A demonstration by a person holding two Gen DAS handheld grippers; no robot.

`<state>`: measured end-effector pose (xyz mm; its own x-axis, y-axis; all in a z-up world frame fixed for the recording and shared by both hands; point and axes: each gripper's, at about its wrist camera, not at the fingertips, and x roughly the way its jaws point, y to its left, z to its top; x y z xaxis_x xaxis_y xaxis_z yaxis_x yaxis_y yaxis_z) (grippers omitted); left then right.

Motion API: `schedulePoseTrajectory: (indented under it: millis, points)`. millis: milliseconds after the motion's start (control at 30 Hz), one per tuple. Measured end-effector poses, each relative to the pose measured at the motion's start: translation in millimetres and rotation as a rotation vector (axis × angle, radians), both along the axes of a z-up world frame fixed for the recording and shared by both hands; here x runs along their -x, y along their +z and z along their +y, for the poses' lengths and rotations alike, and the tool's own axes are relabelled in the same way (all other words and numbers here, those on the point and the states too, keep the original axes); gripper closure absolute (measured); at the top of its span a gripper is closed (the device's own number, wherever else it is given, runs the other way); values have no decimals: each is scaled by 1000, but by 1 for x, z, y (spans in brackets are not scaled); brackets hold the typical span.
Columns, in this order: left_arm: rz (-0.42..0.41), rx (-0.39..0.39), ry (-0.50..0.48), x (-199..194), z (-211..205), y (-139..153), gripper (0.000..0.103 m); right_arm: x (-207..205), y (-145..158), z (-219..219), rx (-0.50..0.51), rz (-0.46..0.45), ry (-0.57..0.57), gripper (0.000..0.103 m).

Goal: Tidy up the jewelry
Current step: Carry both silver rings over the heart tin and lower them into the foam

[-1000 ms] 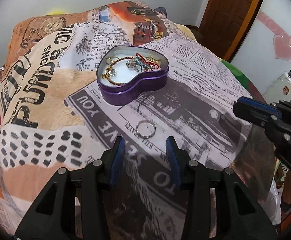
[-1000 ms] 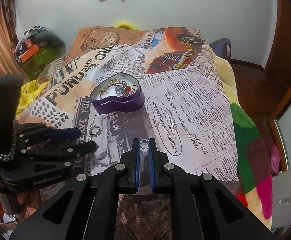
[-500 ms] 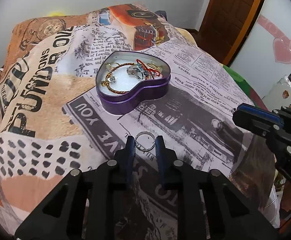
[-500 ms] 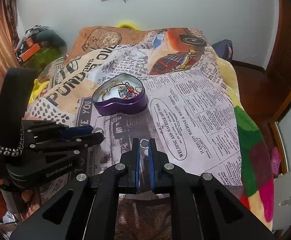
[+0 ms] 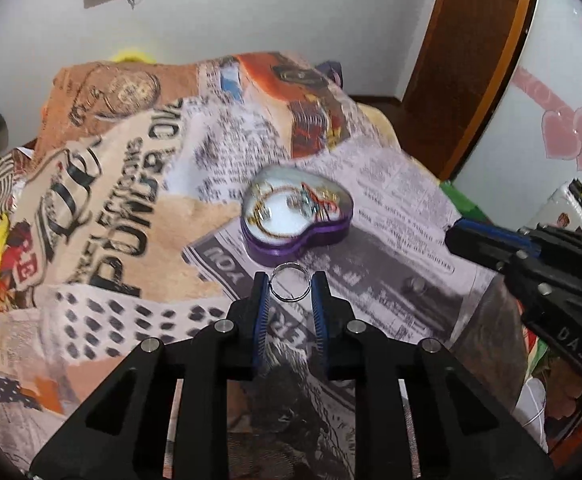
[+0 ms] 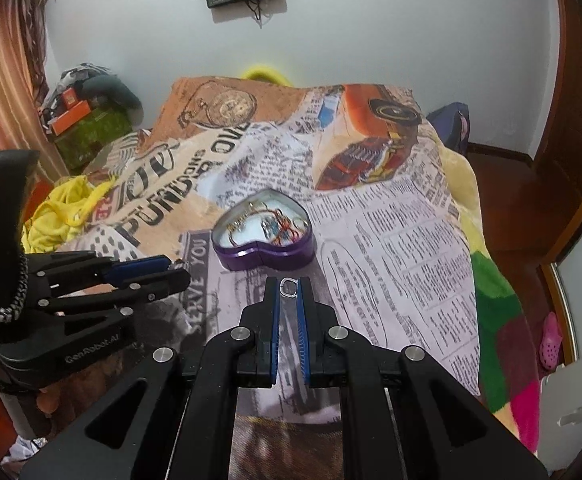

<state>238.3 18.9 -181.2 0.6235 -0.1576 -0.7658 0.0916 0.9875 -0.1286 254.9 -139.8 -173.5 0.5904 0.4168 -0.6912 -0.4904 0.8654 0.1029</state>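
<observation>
A purple heart-shaped tin (image 5: 297, 236) sits open on the printed blanket, with several bracelets and chains inside; it also shows in the right wrist view (image 6: 263, 250). My left gripper (image 5: 290, 283) is shut on a silver ring (image 5: 290, 287) and holds it above the blanket, just short of the tin. My right gripper (image 6: 289, 286) is shut on a small silver ring (image 6: 289, 286) and hovers in front of the tin. Each gripper shows in the other's view: the right one (image 5: 467, 236) at the right, the left one (image 6: 171, 268) at the left.
The newspaper-print blanket (image 6: 391, 240) covers the bed. A small round item (image 5: 415, 285) lies on the blanket right of the tin. Yellow cloth (image 6: 57, 216) and boxes (image 6: 87, 132) lie at the left. A wooden door (image 5: 471, 60) stands at the right.
My left gripper closed on the silver ring that lay on the blanket and lifted it. The right gripper stayed shut on its small ring and rose slightly.
</observation>
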Motion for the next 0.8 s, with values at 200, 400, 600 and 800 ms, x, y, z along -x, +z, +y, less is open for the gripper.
schedulePoseTrajectory:
  millis: [200, 400, 600, 800]
  points:
    - [-66, 10, 2, 1, 6, 23, 83, -2, 11, 9, -7, -35, 10, 96]
    - [-116, 12, -6, -5, 6, 38, 83, -11, 20, 14, -24, -63, 8, 96]
    - [-143, 31, -13, -18, 10, 44, 83, -22, 27, 20, -46, -83, 7, 96]
    - [-129, 45, -3, -32, 13, 34, 83, -33, 30, 29, -46, -104, 13, 96]
